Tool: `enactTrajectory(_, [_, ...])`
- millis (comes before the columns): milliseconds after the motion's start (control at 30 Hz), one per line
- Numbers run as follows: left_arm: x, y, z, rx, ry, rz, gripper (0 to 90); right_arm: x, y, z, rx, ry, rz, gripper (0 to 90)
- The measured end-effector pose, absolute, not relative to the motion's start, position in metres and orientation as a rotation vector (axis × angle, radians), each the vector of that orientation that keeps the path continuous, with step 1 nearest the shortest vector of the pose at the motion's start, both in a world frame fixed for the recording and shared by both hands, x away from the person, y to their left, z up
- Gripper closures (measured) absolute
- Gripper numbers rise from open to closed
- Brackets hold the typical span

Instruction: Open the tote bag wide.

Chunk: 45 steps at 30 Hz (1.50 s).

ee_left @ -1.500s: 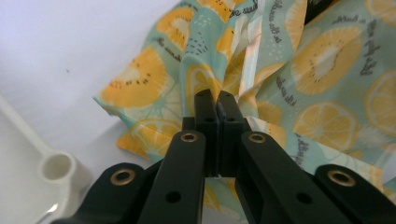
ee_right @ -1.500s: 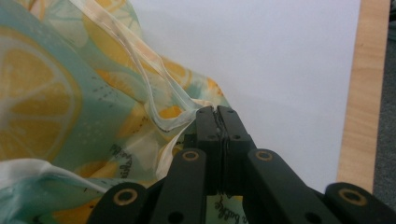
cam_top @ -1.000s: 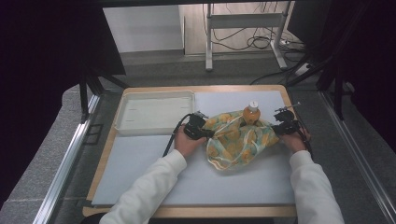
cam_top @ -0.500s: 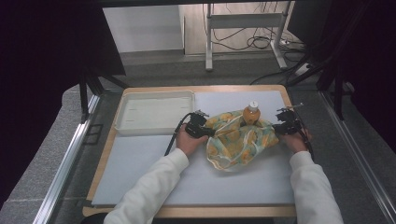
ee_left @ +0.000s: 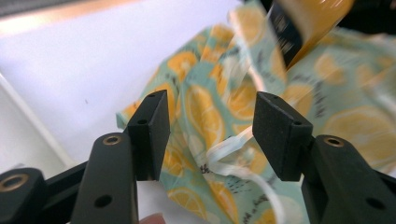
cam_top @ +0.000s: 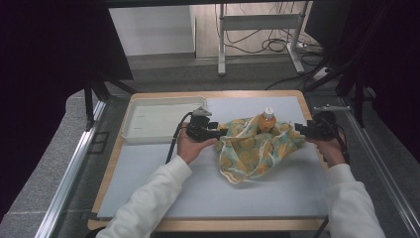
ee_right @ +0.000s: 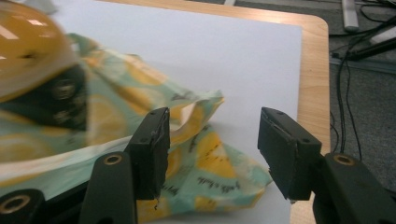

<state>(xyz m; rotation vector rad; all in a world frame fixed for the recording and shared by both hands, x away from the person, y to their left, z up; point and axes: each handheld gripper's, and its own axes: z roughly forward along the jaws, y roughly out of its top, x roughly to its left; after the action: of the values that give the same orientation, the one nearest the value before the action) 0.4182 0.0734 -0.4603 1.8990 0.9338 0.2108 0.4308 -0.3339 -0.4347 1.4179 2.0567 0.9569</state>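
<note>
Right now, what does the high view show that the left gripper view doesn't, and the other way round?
The high view alone takes in the white tray, the bottle's white cap, the wooden table edge, the right gripper and both sleeves. The left gripper view alone gives the left gripper up close: jaws apart, having just opened, nothing pressed between the pads, with the cloth's white hem lying beyond them. Both show the lemon-print cloth, the orange bottle standing on it, and the white mat.

Grey floor [cam_top: 163, 74]; cables [cam_top: 277, 44]; metal stand legs [cam_top: 221, 49].
</note>
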Motion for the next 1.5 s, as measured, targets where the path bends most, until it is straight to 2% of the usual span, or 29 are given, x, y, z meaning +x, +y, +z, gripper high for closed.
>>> enactTrajectory(100, [0.413,0.078,-0.451,1.902,0.899,0.211,50.0,0.421,-0.330,-0.427,1.385,2.095,0.989,49.1])
enactTrajectory(267, [0.405,0.075,-0.441,1.951,0.810,0.175,81.2,0.407,-0.319,-0.418,1.316,2.165,1.036,63.3])
enactTrajectory(367, [0.402,0.069,-0.441,1.965,0.780,0.140,89.3,0.400,-0.311,-0.413,1.273,2.212,1.042,76.4])
enactTrajectory(433, [0.400,0.064,-0.442,1.977,0.764,0.125,89.5,0.398,-0.307,-0.411,1.255,2.238,1.036,83.7])
enactTrajectory(533, [0.400,0.058,-0.444,1.989,0.758,0.112,89.6,0.395,-0.301,-0.408,1.232,2.268,1.016,89.0])
enactTrajectory(1100, [0.406,0.016,-0.444,2.057,0.731,0.107,89.6,0.394,-0.266,-0.400,1.105,2.375,0.972,89.3])
enactTrajectory(1300, [0.421,-0.004,-0.458,2.109,0.754,0.077,89.7,0.394,-0.255,-0.411,1.091,2.409,0.977,89.3])
enactTrajectory(1500, [0.440,-0.021,-0.479,2.150,0.809,0.064,89.6,0.397,-0.246,-0.436,1.085,2.485,0.891,89.3])
